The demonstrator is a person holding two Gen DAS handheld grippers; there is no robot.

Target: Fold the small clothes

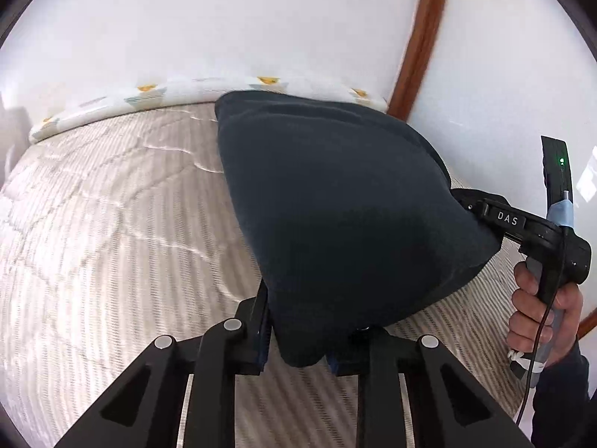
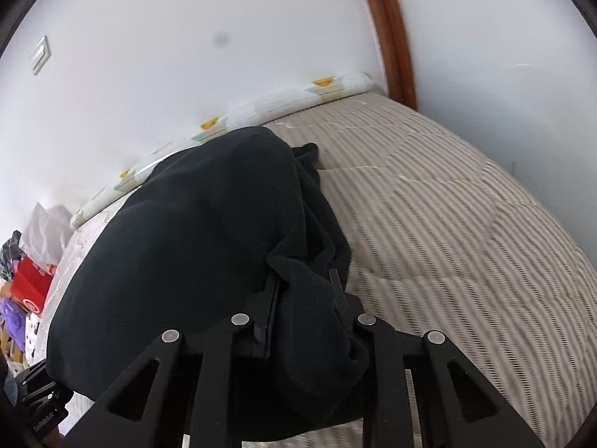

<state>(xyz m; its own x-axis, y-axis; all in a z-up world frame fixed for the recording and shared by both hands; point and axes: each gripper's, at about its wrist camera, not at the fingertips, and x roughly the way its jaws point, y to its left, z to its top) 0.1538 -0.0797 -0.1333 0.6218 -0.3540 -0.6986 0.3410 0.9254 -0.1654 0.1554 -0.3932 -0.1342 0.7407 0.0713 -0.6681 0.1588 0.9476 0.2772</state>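
A dark navy fleece garment (image 1: 335, 205) hangs lifted above the striped bedspread (image 1: 112, 224), stretched between my two grippers. My left gripper (image 1: 298, 351) is shut on one edge of it, with cloth bunched between the fingers. My right gripper (image 2: 304, 298) is shut on the other edge of the garment (image 2: 186, 242), whose folds drape over and hide its fingertips. In the left wrist view the right gripper's body (image 1: 522, 224) and the hand holding it show at the right, with its tips hidden behind the cloth.
A white patterned pillow or roll (image 1: 149, 97) lies along the wall at the bed's far edge. A brown wooden frame (image 1: 421, 37) runs up the wall. Beside the bed at the left lie a red box (image 2: 30, 287) and other clutter.
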